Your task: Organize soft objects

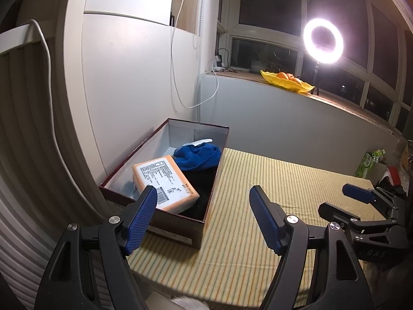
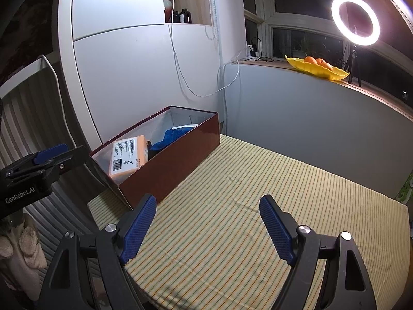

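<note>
A dark red box [image 1: 178, 226] stands open on the striped tablecloth [image 1: 258, 193] against the white wall. Inside lie an orange soft pack with a printed label [image 1: 165, 182], a blue towel [image 1: 197, 157] and a black cloth [image 1: 204, 180]. My left gripper [image 1: 204, 193] is open and empty, just in front of the box's near end. My right gripper [image 2: 207, 202] is open and empty over the bare cloth, right of the box [image 2: 170, 160]. The pack [image 2: 127, 155] and the towel [image 2: 173, 137] also show in the right wrist view.
A window sill at the back holds a yellow dish with oranges [image 1: 287, 78] and a lit ring light [image 1: 322, 41]. A green carton [image 1: 369, 162] sits at the table's far right. White cables [image 1: 178, 51] hang on the wall. A beige cloth [image 2: 23, 248] lies low left.
</note>
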A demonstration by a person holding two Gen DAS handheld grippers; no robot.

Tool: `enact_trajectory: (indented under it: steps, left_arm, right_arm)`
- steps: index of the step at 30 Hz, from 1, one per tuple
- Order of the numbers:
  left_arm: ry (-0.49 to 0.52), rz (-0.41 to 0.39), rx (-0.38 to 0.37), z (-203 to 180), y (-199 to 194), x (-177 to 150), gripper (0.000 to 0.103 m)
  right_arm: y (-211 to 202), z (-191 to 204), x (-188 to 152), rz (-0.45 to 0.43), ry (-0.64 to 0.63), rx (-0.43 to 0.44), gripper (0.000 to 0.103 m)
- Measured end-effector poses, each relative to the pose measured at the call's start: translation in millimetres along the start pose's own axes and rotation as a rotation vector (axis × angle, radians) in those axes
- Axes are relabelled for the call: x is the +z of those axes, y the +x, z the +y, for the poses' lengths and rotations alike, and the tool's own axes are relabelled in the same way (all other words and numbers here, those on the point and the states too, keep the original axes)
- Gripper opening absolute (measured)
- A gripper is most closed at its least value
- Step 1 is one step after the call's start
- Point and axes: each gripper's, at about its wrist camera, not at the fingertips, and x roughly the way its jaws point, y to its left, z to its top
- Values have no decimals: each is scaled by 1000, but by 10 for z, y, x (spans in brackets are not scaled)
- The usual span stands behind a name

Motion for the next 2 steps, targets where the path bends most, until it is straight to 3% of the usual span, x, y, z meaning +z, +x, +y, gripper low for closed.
enact_trajectory:
  steps: [2]
  left_arm:
    - [1,-2,2,-8,-10,-10,74]
  right_arm:
    - [8,-2,-10,2,-1,2,79]
